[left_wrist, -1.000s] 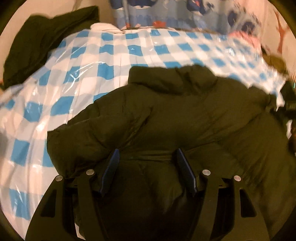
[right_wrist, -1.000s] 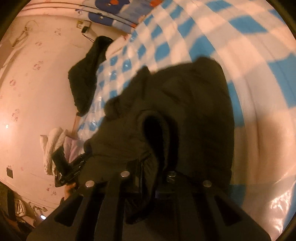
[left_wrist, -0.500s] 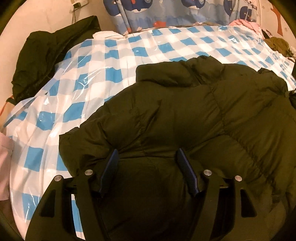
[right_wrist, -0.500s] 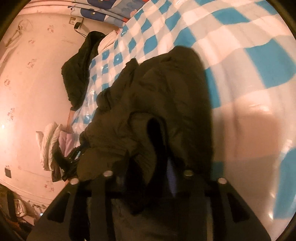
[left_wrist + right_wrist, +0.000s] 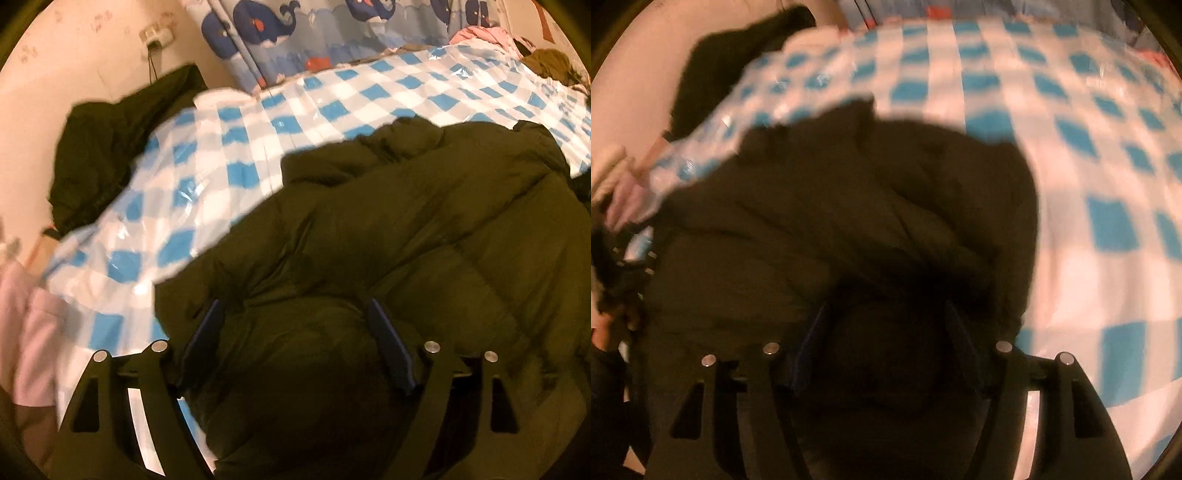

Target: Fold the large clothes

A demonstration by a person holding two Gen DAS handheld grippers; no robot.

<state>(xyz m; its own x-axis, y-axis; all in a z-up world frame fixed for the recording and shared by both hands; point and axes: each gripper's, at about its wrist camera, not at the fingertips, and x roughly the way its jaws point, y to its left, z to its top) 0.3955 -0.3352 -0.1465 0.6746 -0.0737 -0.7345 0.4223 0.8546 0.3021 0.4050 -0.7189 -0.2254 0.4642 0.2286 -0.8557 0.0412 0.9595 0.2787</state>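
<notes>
The jacket [image 5: 406,229] lies on the sheet [image 5: 207,177], which spreads over the bed to the left of it and behind it. The left gripper [image 5: 295,314] sits at the jacket's near edge, its fingers [image 5: 207,332] apart with a bulge of the jacket between them. A second garment [image 5: 110,147] is heaped at the sheet's far left edge, against the wall [image 5: 74,55]. A curtain [image 5: 332,37] hangs behind the bed. In the right wrist view the right gripper [image 5: 886,317] likewise sits at the jacket's [image 5: 849,206] near side, with the sheet [image 5: 1089,166] stretching right and behind.
</notes>
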